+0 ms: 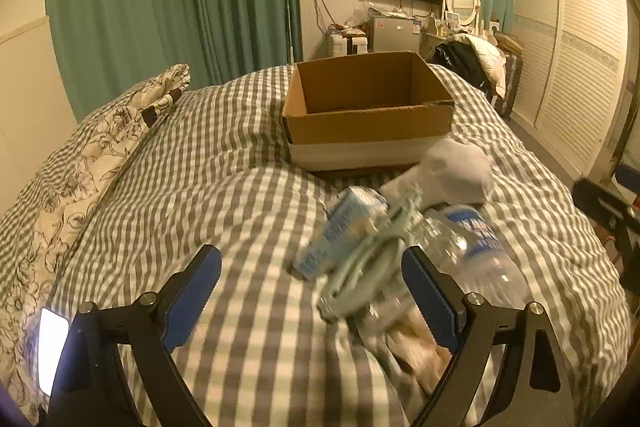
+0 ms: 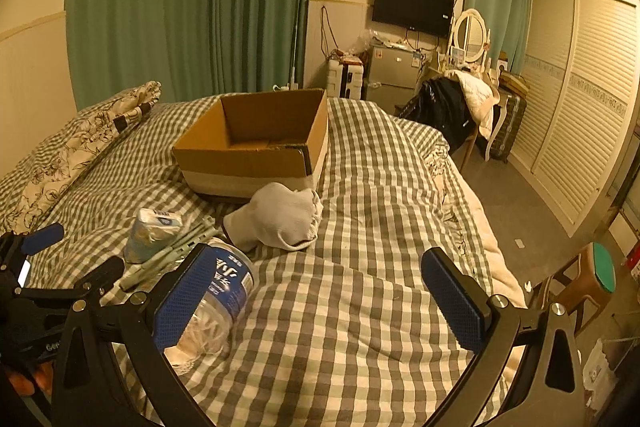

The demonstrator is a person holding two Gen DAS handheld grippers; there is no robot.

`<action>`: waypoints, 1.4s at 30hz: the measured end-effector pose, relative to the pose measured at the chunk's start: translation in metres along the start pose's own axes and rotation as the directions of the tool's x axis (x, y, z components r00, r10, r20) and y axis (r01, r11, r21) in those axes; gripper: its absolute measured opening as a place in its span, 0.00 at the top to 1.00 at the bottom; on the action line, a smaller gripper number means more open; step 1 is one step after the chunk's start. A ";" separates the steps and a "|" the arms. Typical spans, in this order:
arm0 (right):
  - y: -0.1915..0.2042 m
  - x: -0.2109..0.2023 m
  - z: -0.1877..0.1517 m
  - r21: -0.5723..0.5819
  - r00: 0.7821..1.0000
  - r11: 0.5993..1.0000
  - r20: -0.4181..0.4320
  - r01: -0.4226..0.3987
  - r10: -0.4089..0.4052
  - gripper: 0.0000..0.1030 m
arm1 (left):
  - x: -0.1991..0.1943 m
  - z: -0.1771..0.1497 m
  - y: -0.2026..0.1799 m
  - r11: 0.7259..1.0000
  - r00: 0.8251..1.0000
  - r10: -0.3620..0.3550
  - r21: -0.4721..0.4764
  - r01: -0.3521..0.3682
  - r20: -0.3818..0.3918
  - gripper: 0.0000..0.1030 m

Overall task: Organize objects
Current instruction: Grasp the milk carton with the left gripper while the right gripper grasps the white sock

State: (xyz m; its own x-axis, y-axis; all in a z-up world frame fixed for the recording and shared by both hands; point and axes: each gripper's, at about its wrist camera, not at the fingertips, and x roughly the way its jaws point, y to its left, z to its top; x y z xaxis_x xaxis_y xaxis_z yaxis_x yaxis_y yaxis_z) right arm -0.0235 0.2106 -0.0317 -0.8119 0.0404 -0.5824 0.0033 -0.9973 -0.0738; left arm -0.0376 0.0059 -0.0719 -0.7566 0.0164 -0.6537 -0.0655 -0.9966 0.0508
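Clear plastic water bottle (image 2: pixel 218 291) lies on its side mid-bed, long axis running diagonally twd the near edge, blue label w/ white writing, too blurred to read. Beside it a pale green folded hanger-like frame (image 1: pixel 368 259), same diagonal, and a soft blue-white tissue pack (image 2: pixel 154 231). Grey-white knit sock (image 2: pixel 280 217), bunched, just in front of the open cardboard box (image 1: pixel 368 107), which sits further up the gingham bed (image 2: pixel 360 187). Left tongs (image 1: pixel 312 287) spread wide over the frame, nothing pinched. Right tongs (image 2: pixel 320 295) spread too, bottle just beside one blue pad.
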 end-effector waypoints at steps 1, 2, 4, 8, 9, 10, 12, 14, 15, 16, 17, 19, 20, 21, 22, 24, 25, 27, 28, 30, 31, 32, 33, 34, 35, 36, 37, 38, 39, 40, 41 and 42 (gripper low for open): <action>-0.001 0.003 0.000 -0.001 1.000 1.000 -0.005 -0.002 0.002 0.00 | 0.005 0.004 0.002 1.000 1.000 0.001 0.005 -0.001 -0.001 0.09; -0.001 0.005 0.001 -0.003 1.000 1.000 -0.007 -0.005 0.005 0.00 | 0.009 0.007 0.003 1.000 1.000 -0.002 0.009 0.002 -0.003 0.11; 0.001 0.012 0.004 -0.022 1.000 1.000 -0.011 -0.013 0.013 0.00 | 0.020 0.013 0.004 0.999 0.999 -0.029 0.015 0.030 -0.019 0.15; 0.005 0.029 0.017 -0.074 0.999 0.997 -0.023 -0.038 0.037 0.00 | 0.045 0.019 -0.002 0.993 0.993 -0.089 0.069 0.094 -0.080 0.21; 0.006 0.036 0.020 -0.091 0.999 0.995 -0.031 -0.041 0.038 0.00 | 0.051 0.020 -0.004 0.992 0.992 -0.084 0.082 0.091 -0.091 0.24; 0.008 0.040 0.021 -0.103 0.999 0.994 -0.035 -0.043 0.040 0.00 | 0.054 0.022 -0.005 0.992 0.991 -0.090 0.085 0.098 -0.097 0.31; 0.010 0.052 0.025 -0.129 0.998 0.990 -0.047 -0.054 0.048 0.00 | 0.061 0.025 -0.006 0.988 0.986 -0.126 0.081 0.135 -0.110 0.46; 0.010 0.065 0.029 -0.133 0.996 0.989 -0.064 -0.068 0.060 0.00 | 0.065 0.029 -0.006 0.983 0.981 -0.154 0.079 0.164 -0.118 0.73; 0.010 0.073 0.032 -0.131 0.995 0.988 -0.075 -0.078 0.068 0.00 | 0.066 0.031 -0.006 0.984 0.982 -0.150 0.077 0.160 -0.116 0.73; 0.010 0.080 0.035 -0.131 0.994 0.988 -0.085 -0.084 0.073 0.00 | 0.066 0.035 -0.005 0.985 0.983 -0.147 0.074 0.155 -0.105 0.74; 0.011 0.086 0.038 -0.133 0.993 0.987 -0.092 -0.085 0.073 0.00 | 0.064 0.037 -0.005 0.986 0.984 -0.147 0.070 0.154 -0.097 0.75; 0.014 0.098 0.044 -0.142 0.992 0.985 -0.101 -0.094 0.080 0.00 | 0.060 0.045 0.000 0.988 0.988 -0.138 0.055 0.143 -0.073 0.75; 0.013 0.103 0.047 -0.140 0.990 0.985 -0.108 -0.104 0.089 0.00 | 0.059 0.048 0.002 0.989 0.989 -0.135 0.048 0.138 -0.065 0.75; 0.014 0.112 0.051 -0.135 0.988 0.984 -0.117 -0.114 0.099 0.00 | 0.058 0.053 0.006 0.990 0.990 -0.132 0.038 0.134 -0.056 0.75; 0.014 0.116 0.053 -0.134 0.987 0.984 -0.122 -0.118 0.102 0.00 | 0.058 0.058 0.008 0.992 0.991 -0.125 0.030 0.127 -0.047 0.75; 0.017 0.126 0.057 -0.132 0.987 0.984 -0.125 -0.119 0.103 0.01 | 0.059 0.065 0.013 0.994 0.994 -0.105 0.022 0.106 -0.034 0.75; 0.018 0.131 0.058 -0.126 0.987 0.985 -0.126 -0.120 0.104 0.02 | 0.060 0.069 0.015 0.995 0.995 -0.096 0.020 0.096 -0.027 0.75; 0.021 0.141 0.057 -0.114 0.982 0.985 -0.148 -0.131 0.114 0.04 | 0.062 0.074 0.019 0.996 0.996 -0.089 0.018 0.090 -0.022 0.75; 0.023 0.149 0.055 -0.108 0.978 0.984 -0.167 -0.143 0.124 0.05 | 0.064 0.076 0.021 0.996 0.996 -0.088 0.014 0.088 -0.023 0.75; 0.026 0.160 0.047 -0.106 0.970 0.982 -0.204 -0.157 0.134 0.08 | 0.068 0.077 0.023 0.996 0.996 -0.088 0.012 0.088 -0.029 0.75; 0.027 0.164 0.045 -0.105 0.966 0.981 -0.221 -0.163 0.136 0.11 | 0.070 0.077 0.024 0.996 0.996 -0.086 0.011 0.086 -0.033 0.75; 0.027 0.168 0.041 -0.103 0.961 0.980 -0.238 -0.169 0.140 0.13 | 0.072 0.076 0.025 0.996 0.996 -0.083 0.006 0.084 -0.040 0.75; 0.028 0.172 0.038 -0.098 0.955 0.979 -0.257 -0.176 0.146 0.17 | 0.073 0.076 0.027 0.996 0.995 -0.085 0.003 0.085 -0.045 0.75; 0.027 0.174 0.036 -0.091 0.950 0.979 -0.271 -0.185 0.154 0.23 | 0.072 0.075 0.027 0.996 0.995 -0.087 0.000 0.087 -0.048 0.75; 0.027 0.176 0.035 -0.085 0.945 0.977 -0.282 -0.195 0.164 0.27 | 0.072 0.074 0.028 0.996 0.995 -0.088 -0.001 0.088 -0.048 0.75; 0.027 0.175 0.035 -0.083 0.941 0.975 -0.288 -0.208 0.176 0.36 | 0.070 0.073 0.028 0.996 0.995 -0.087 0.000 0.087 -0.048 0.75; 0.029 0.173 0.036 -0.093 0.942 0.974 -0.286 -0.207 0.173 0.39 | 0.068 0.074 0.028 0.997 0.996 -0.082 0.003 0.083 -0.047 0.75; 0.029 0.170 0.038 -0.104 0.945 0.973 -0.281 -0.206 0.170 0.41 | 0.064 0.075 0.028 0.997 0.996 -0.073 0.009 0.074 -0.041 0.75; 0.030 0.164 0.040 -0.117 0.949 0.972 -0.268 -0.202 0.165 0.44 | 0.060 0.077 0.028 0.998 0.997 -0.064 0.017 0.064 -0.032 0.75; 0.029 0.156 0.043 -0.124 0.955 0.972 -0.250 -0.197 0.162 0.46 | 0.058 0.079 0.030 0.998 0.998 -0.061 0.021 0.062 -0.027 0.75; 0.028 0.149 0.047 -0.129 0.960 0.972 -0.231 -0.194 0.161 0.47 | 0.053 0.082 0.030 0.998 0.998 -0.060 0.024 0.061 -0.016 0.75; 0.026 0.138 0.053 -0.133 0.966 0.972 -0.202 -0.192 0.163 0.47 | 0.049 0.085 0.030 0.998 0.998 -0.062 0.024 0.062 -0.007 0.75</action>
State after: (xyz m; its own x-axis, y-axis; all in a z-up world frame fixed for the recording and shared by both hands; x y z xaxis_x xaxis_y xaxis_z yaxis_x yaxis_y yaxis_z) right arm -0.1658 0.1870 -0.0710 -0.6658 -0.1112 -0.7378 0.2365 -0.9693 -0.0674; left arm -0.1320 -0.0165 -0.0377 -0.7464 0.0773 -0.6610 -0.1280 -0.9914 0.0286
